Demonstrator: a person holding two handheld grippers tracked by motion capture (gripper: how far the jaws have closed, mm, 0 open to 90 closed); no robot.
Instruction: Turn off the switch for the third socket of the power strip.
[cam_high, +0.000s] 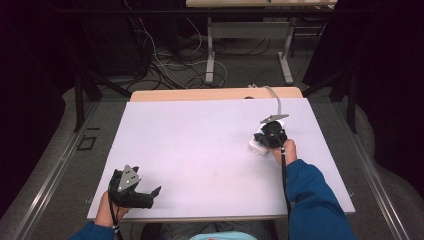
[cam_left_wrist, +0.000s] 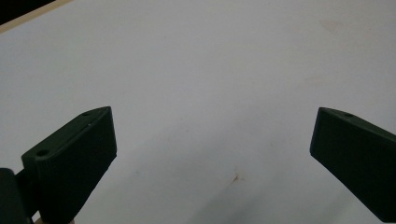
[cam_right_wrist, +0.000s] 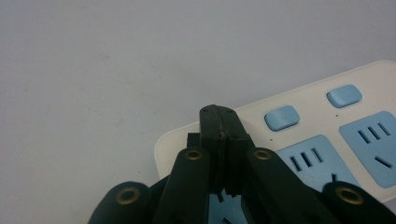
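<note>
At the near left edge of the worktop (cam_high: 200, 130), the left hand-held gripper (cam_high: 134, 187) rested with jaws wide, holding nothing. Farther right, the right hand-held gripper (cam_right_wrist: 223, 127), jaws pressed together, sat over the power strip (cam_right_wrist: 299, 135); pressing a switch would likely call for a steady vertical push. Beyond lay cables (cam_high: 165, 65) on the floor.

My right gripper (cam_high: 270, 135) hides most of the power strip (cam_high: 256, 146) from above — its own view cuts the strip at the right edge, and my jaws cover one socket (cam_right_wrist: 306, 161).
</note>
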